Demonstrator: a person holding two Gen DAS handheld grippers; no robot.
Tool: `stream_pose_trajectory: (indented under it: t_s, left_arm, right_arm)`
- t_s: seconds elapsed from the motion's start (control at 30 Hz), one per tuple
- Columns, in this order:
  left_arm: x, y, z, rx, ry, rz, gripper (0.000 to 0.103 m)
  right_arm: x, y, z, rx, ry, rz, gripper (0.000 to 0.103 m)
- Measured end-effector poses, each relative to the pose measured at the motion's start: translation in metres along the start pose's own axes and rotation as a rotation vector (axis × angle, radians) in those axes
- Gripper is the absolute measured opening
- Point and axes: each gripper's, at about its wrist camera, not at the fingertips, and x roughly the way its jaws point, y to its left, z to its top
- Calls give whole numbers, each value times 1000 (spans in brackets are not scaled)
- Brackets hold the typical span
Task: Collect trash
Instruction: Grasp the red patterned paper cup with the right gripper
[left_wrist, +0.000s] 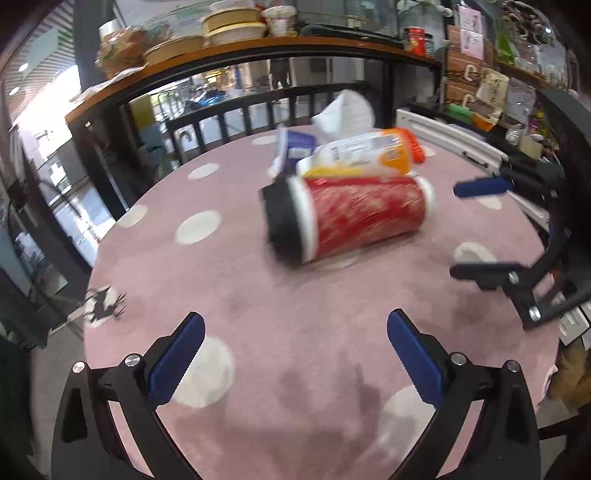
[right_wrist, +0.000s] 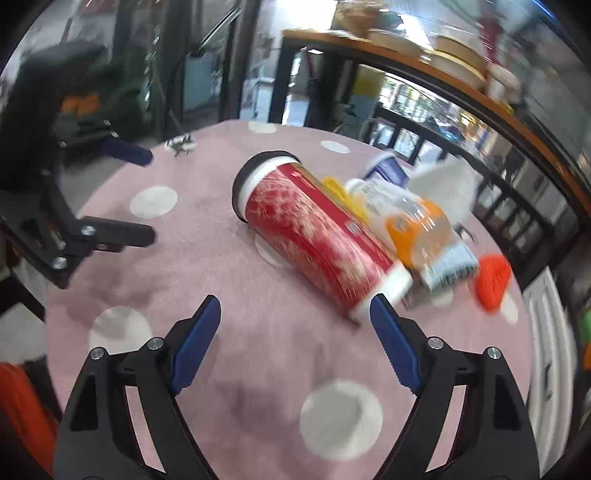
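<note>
Where hidden from the left wrist, crumpled orange scrap beside bottle.

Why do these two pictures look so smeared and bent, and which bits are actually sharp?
Left wrist view: the red cup and bottle are streaked with motion blur, while the left gripper stays crisp; the shelf bows from the fisheye lens. Right wrist view: heavier smear on the same pile, especially the orange cap; the right gripper is sharp.

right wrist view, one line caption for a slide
Open right tongs above a red cup lying beside a bottle on a pink dotted table.
</note>
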Motion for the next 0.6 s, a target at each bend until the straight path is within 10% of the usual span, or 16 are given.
stream_pose_trajectory:
  t_s: [0.6]
  left_arm:
    - [3, 52, -43, -150, 34, -64, 98]
  right_arm:
    - [112, 12, 60, -536, 244, -207, 80]
